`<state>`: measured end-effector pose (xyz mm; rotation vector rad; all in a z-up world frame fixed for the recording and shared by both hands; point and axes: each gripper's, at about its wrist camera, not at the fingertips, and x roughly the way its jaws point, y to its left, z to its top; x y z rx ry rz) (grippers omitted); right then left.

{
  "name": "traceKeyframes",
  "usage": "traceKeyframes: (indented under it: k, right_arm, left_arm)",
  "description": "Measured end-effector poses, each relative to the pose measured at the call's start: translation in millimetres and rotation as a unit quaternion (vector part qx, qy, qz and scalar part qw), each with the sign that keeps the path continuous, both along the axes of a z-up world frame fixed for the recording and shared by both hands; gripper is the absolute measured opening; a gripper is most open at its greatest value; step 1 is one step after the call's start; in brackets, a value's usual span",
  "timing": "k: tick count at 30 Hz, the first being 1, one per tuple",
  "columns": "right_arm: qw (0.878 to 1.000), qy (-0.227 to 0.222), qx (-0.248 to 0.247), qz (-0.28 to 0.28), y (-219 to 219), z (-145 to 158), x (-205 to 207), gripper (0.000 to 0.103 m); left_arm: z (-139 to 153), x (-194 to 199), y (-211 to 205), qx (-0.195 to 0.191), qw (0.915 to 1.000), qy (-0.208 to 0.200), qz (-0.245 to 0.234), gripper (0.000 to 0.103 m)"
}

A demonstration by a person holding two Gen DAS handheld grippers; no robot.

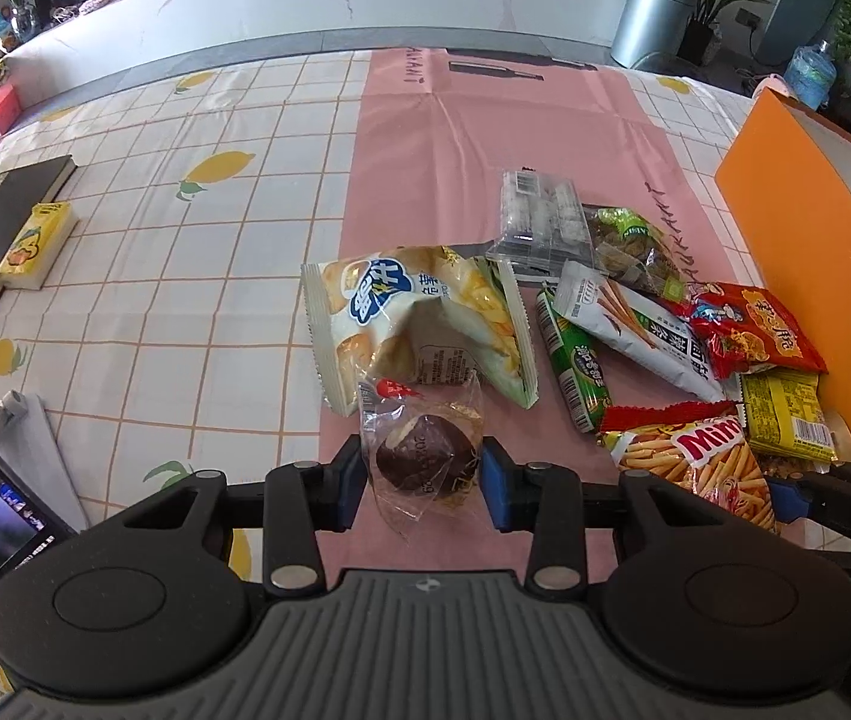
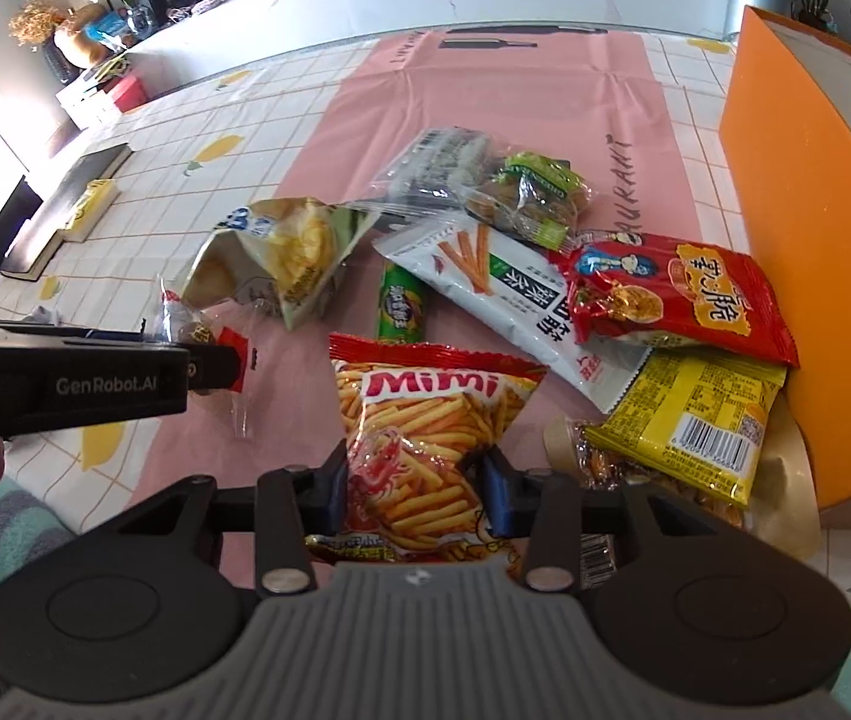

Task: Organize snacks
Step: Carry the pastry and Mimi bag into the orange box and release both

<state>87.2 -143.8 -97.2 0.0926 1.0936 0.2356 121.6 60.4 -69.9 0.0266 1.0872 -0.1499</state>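
Beside snack heap on pink runner (image 1: 455, 138): orange box (image 2: 797, 192) upright at heap's far side, inside hidden, contents unknown. Mimi bag (image 2: 425, 420) at heap's near edge, right gripper (image 2: 413, 489) clamped on lower half; puffy, light, crinkly film, sticks inside brittle, so best grip on seam rather than belly. Chocolate cake packet (image 1: 422, 450) just off heap's near corner, in front of chip bag (image 1: 419, 318); left gripper (image 1: 422, 480) pinching it across middle. Soft, crushable, slick wrapper; gentle squeeze advised.
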Motion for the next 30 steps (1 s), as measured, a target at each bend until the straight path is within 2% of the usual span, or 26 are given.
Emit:
traceKeyframes:
  k: [4,10,16,23,27,30]
  right_arm:
    - [1.0,-0.022,0.007,0.015,-3,14,-10,0.04]
    - [0.998,-0.041,0.026,0.03,-16,41,-17,0.039]
    - [0.996,-0.076,0.008,0.037,-38,73,-19,0.039]
    - [0.992,-0.118,-0.02,0.033,-79,111,-20,0.038]
    - [0.99,-0.131,-0.038,0.027,-106,124,-22,0.038]
    - [0.991,-0.125,-0.042,0.021,-128,125,-23,0.038]
  left_arm:
    - [19,-10,1,-0.003,0.9996,-0.027,0.011,0.044]
    - [45,-20,-6,-0.023,0.999,-0.037,0.013,0.044]
    - [74,-29,-18,-0.035,0.9974,-0.061,0.017,0.044]
    - [101,-38,-52,-0.05,0.9949,-0.087,-0.005,0.044]
    - [104,-40,-77,-0.06,0.9937,-0.093,-0.017,0.044]
    - [102,-41,-101,-0.071,0.9928,-0.09,-0.037,0.044]
